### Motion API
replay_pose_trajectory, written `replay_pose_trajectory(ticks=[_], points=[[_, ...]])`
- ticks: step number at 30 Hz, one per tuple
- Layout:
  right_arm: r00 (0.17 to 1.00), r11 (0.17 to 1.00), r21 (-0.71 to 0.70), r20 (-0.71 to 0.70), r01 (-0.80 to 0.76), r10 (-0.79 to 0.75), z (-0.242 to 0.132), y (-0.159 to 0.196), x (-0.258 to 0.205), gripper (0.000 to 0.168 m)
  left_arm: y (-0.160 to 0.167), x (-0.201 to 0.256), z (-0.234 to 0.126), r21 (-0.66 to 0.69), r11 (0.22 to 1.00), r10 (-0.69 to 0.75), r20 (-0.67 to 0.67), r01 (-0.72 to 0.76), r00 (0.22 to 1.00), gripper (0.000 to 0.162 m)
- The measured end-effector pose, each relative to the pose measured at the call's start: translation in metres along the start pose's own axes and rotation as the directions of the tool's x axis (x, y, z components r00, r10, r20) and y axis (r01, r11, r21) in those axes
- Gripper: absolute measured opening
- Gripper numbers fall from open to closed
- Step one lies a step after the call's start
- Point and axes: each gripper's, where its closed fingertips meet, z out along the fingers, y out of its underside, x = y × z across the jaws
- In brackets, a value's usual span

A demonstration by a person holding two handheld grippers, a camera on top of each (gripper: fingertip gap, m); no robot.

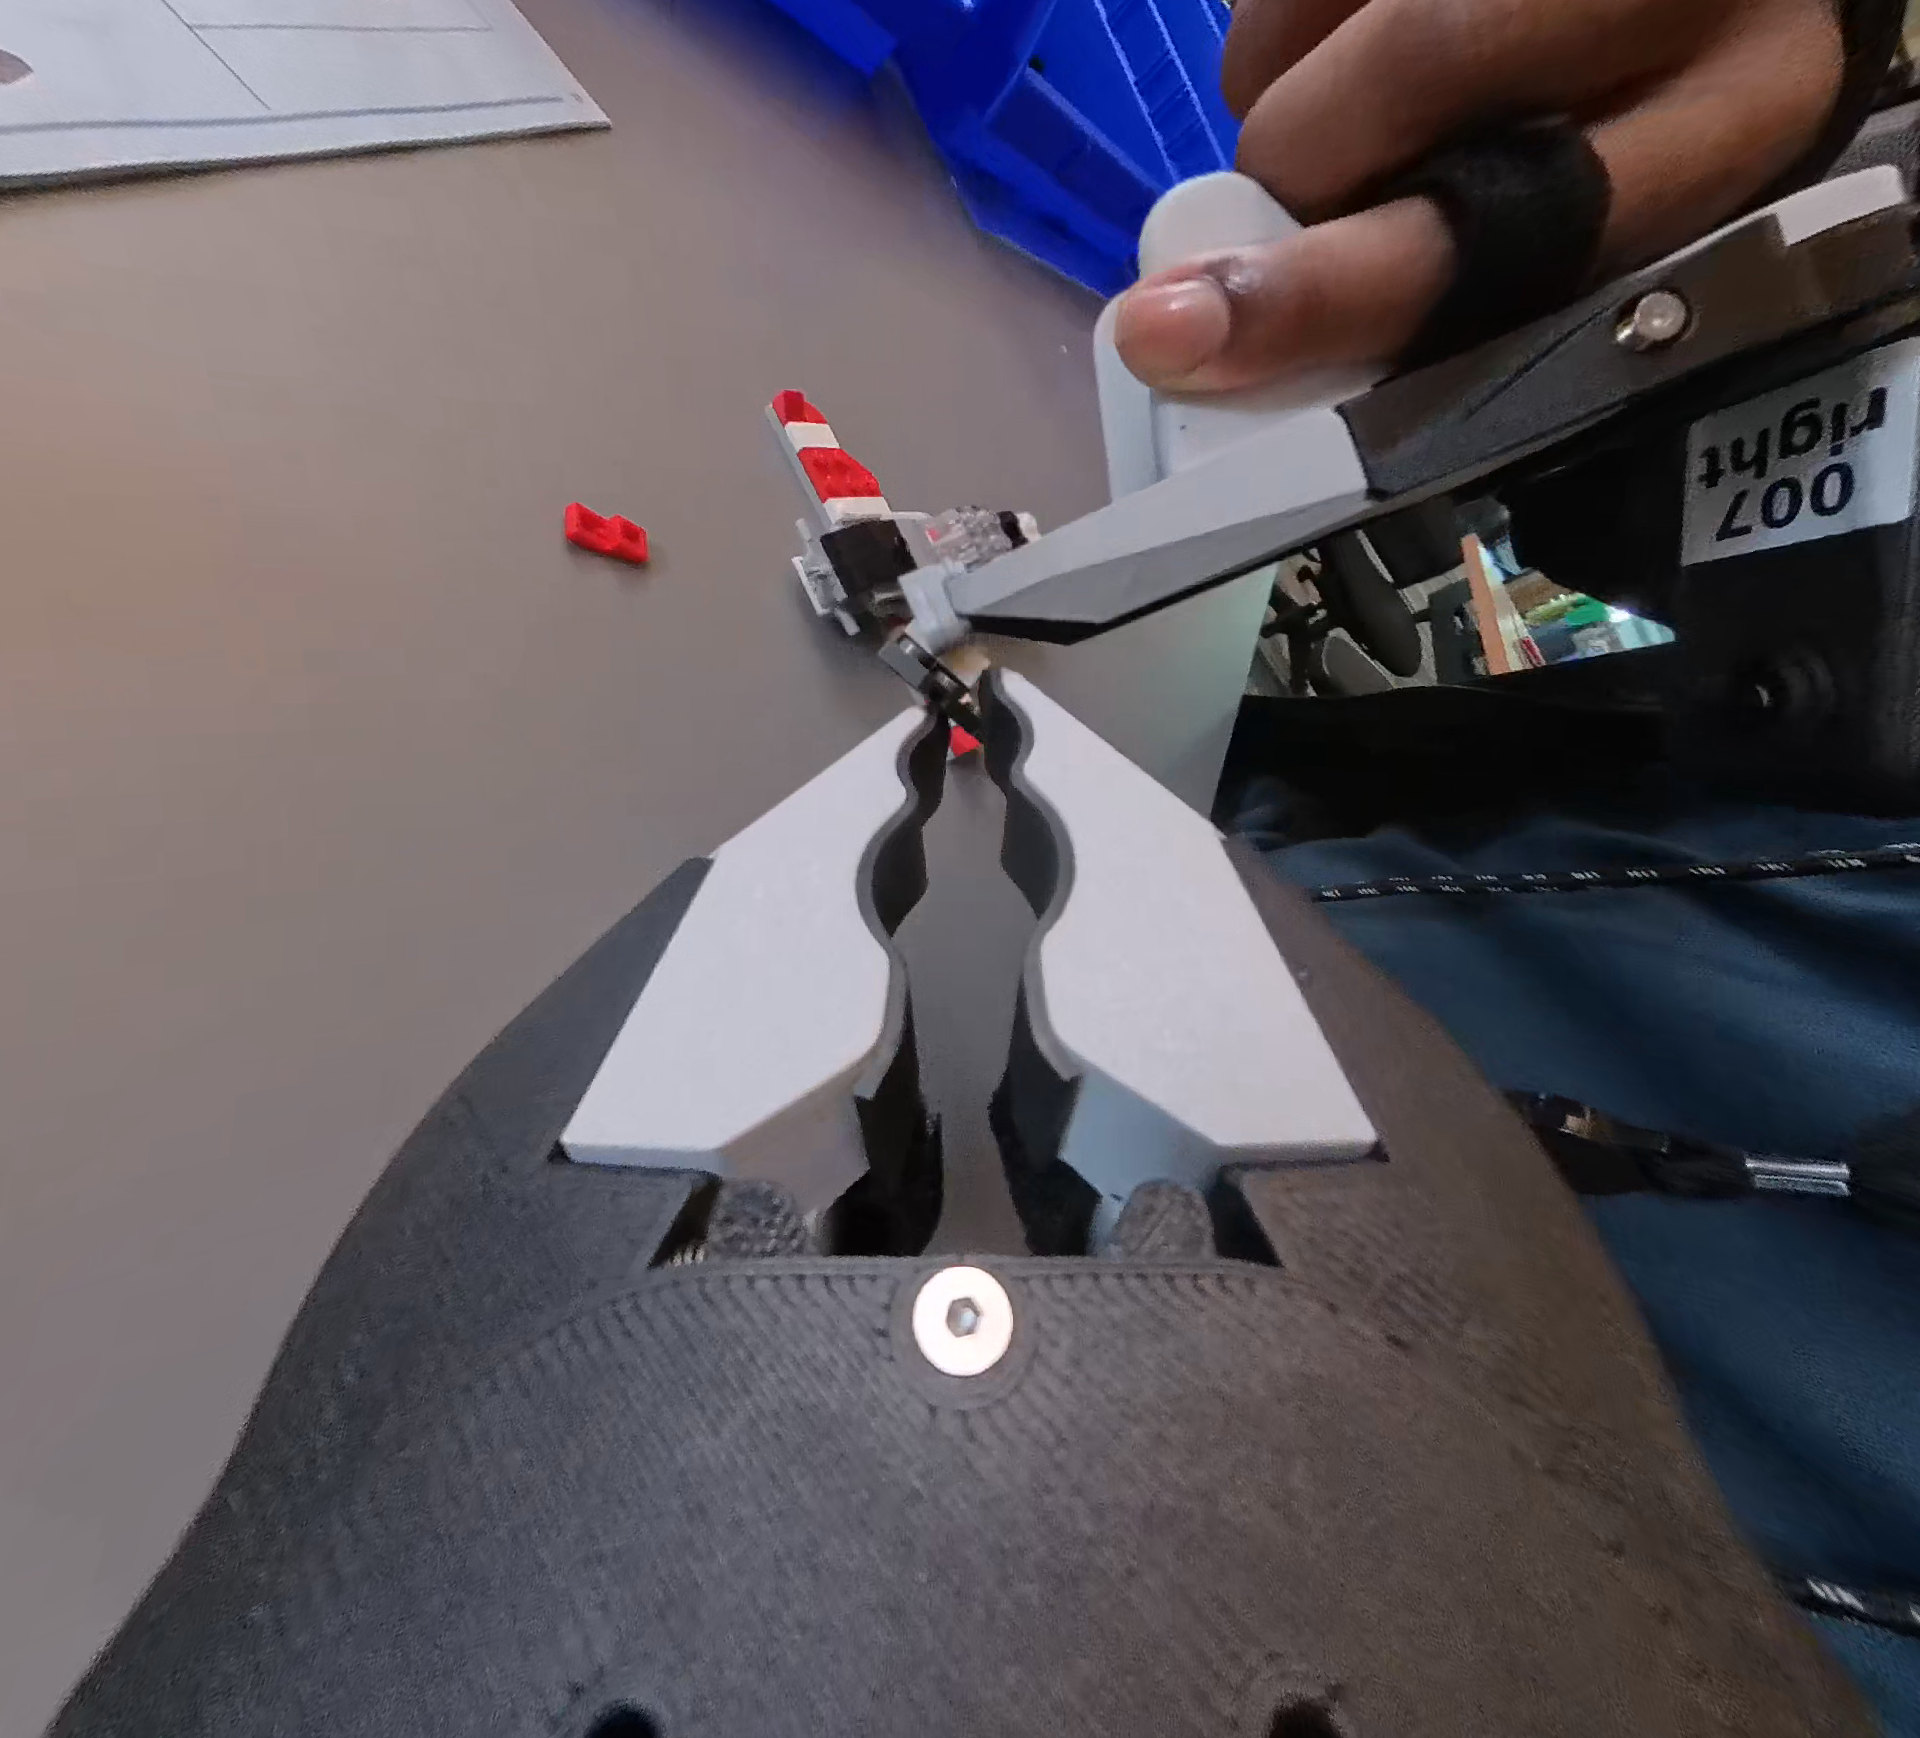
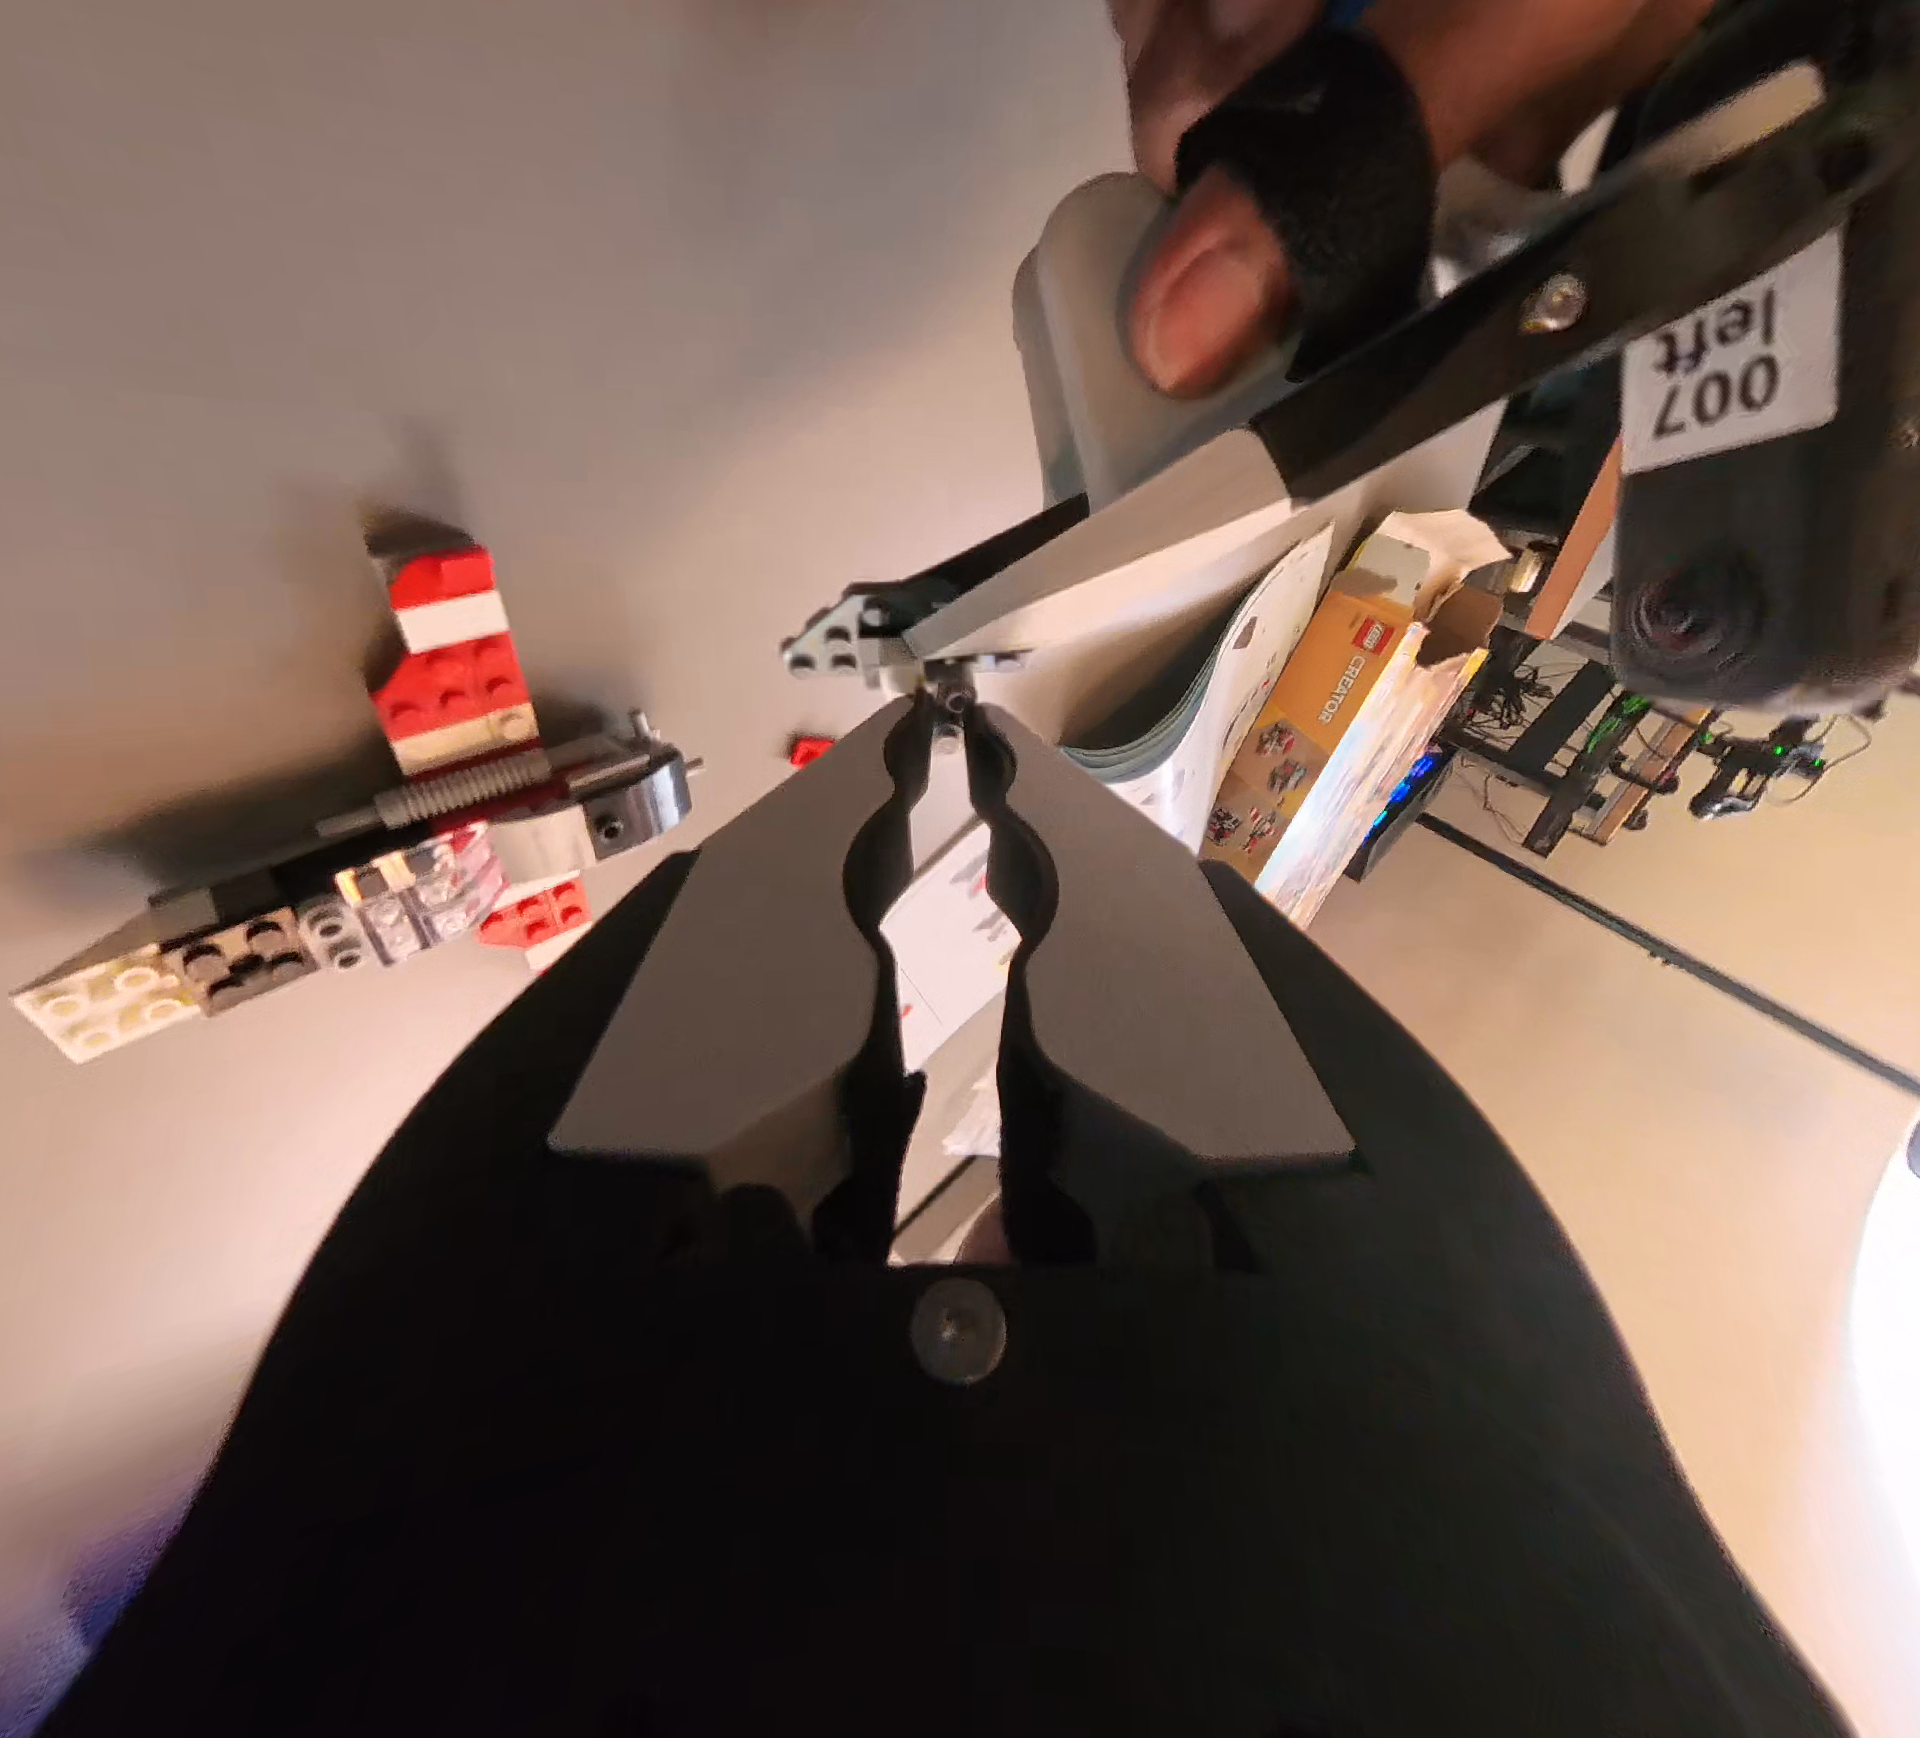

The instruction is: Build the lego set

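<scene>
Pieces pinched tip to tip above table, model lying just beside.
Left claw [image 1: 958, 720] nearly shut on small black pin [image 1: 935, 675]; right claw [image 2: 943, 714] nearly shut on grey bracket [image 2: 831, 646]. Light, stiff, slippery; grip flat sides, w/ model [image 2: 416, 815] untouched.

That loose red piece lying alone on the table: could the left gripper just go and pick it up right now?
Probably not yet. The table around the loose red piece is bare, so the way looks free, but the left gripper is shut on a small black part that the right gripper also meets.
</scene>
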Motion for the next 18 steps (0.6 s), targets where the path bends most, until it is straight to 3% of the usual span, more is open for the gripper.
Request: replay_pose_trajectory(ticks=[18], points=[[0.993, 0.993, 0.020, -0.007, -0.117, 0.117, 0.002, 0.007, -0.017, 0.003, 0.005, -0.006, 0.005, -0.007, 0.999, -0.043, -0.019, 0.043, 0.999, 0.007]])
